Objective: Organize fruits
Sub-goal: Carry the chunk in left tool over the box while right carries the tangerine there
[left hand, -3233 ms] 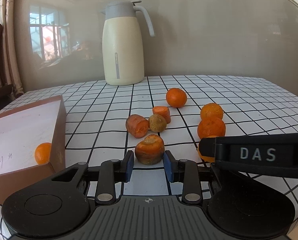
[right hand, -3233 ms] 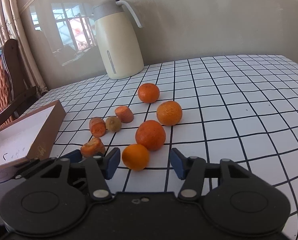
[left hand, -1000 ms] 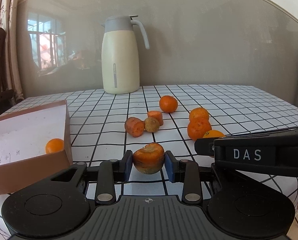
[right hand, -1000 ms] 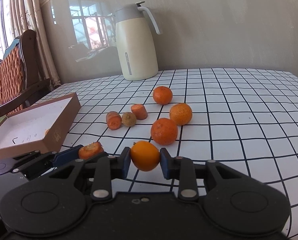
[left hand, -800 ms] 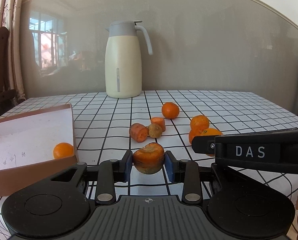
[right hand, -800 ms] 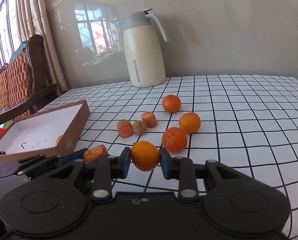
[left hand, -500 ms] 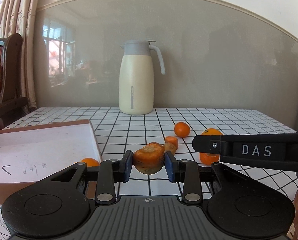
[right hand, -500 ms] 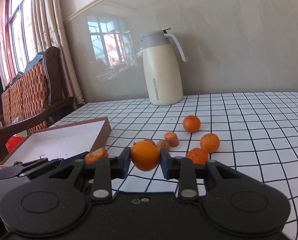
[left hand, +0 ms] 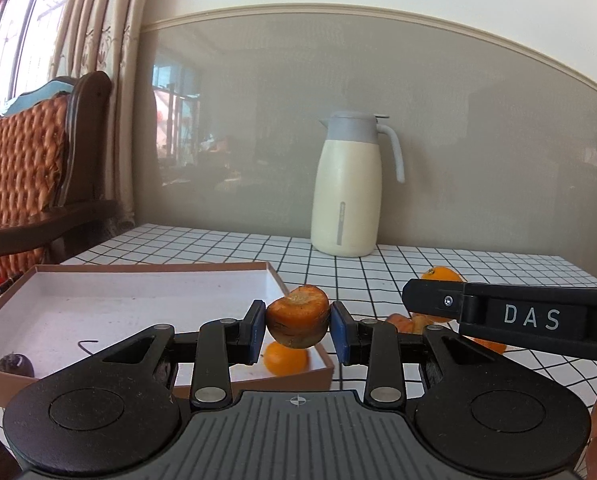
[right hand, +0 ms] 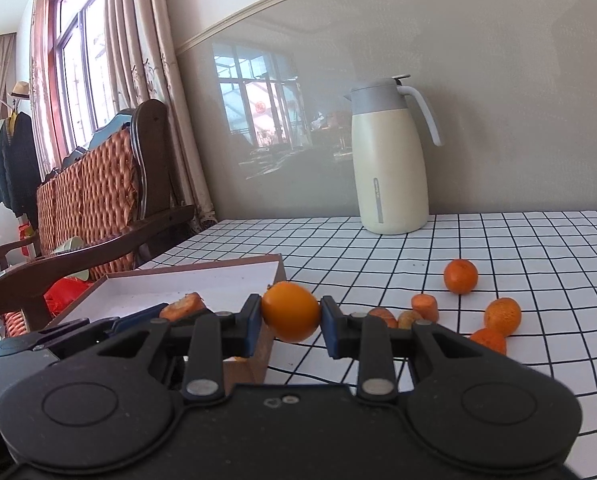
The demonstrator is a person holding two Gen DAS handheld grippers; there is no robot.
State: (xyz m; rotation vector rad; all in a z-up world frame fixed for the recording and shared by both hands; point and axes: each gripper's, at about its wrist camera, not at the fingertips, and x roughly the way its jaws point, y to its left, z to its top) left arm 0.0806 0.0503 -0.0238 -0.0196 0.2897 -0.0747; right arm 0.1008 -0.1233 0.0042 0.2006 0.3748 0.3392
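Both grippers loaded, held above the near right corner of the box.

Left gripper [left hand: 298,326] is clamped on a carrot stub [left hand: 297,315]; right gripper [right hand: 291,322] is clamped on a round orange [right hand: 291,312]. Box [left hand: 98,270] sits at near left, one orange [left hand: 286,358] already inside. Risk: the two tools are close together and could knock; the orange, pinched at two small contacts, could roll free if released over the box wall, not inside it. Loose oranges [right hand: 460,276] and carrot pieces [right hand: 423,306] lie at right on the grid-patterned tablecloth [right hand: 538,248]. Cream thermos jug [left hand: 348,200] far, against a glossy grey wall; a wooden chair [right hand: 110,184] and curtained window at left.
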